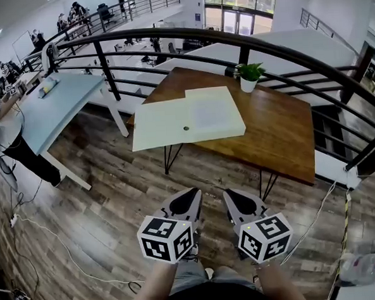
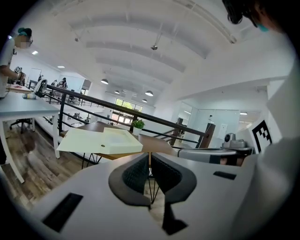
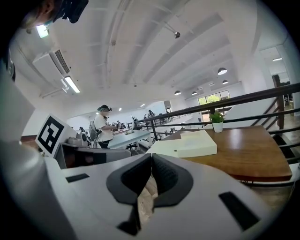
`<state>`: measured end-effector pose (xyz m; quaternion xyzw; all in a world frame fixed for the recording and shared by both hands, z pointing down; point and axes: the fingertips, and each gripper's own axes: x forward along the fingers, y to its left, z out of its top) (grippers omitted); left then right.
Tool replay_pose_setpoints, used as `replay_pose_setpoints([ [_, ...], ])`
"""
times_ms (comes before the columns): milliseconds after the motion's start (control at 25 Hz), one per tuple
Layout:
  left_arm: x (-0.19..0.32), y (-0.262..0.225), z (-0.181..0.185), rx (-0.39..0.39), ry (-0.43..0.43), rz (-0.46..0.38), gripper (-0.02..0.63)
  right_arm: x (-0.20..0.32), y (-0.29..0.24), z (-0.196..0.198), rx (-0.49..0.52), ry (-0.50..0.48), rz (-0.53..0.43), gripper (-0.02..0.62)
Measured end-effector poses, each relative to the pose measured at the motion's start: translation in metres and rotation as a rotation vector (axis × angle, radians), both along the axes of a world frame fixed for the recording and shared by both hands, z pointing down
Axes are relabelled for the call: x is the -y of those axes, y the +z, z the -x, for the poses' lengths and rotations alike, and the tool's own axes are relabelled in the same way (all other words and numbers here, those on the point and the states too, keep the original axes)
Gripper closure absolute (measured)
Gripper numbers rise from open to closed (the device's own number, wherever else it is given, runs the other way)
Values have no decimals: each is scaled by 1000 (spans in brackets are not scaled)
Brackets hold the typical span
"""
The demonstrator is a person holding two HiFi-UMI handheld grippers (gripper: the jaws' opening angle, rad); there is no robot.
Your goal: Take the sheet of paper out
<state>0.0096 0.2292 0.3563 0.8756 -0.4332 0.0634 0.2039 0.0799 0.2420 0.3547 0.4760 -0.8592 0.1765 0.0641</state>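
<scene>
The left hand-held gripper (image 1: pixel 191 193) and the right hand-held gripper (image 1: pixel 232 195), both with jaws pressed together on nothing, hang over the floor (image 1: pixel 114 195), well short of the one table (image 1: pixel 281 134). On the table, one open cream case (image 1: pixel 164 123) overhangs the left edge. One sheet of paper (image 1: pixel 208 113) lies in the case's right half. One potted plant (image 1: pixel 249 76) stands behind, with bare wood to the right.

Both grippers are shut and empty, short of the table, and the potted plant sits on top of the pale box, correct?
Not quite. The potted plant stands on the wooden table behind the pale box, apart from it, as the head view shows. The rest holds: the left gripper and right gripper are shut, empty and short of the table.
</scene>
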Motion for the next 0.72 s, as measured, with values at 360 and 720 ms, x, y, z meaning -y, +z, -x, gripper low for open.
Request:
replay_pose_setpoints([
  [360, 120, -8, 19, -22, 38, 9, 581, 118, -11, 14, -34, 43, -9, 569],
  [720, 211, -15, 28, -9, 110, -14, 581, 200, -14, 34, -45, 102, -18, 569],
])
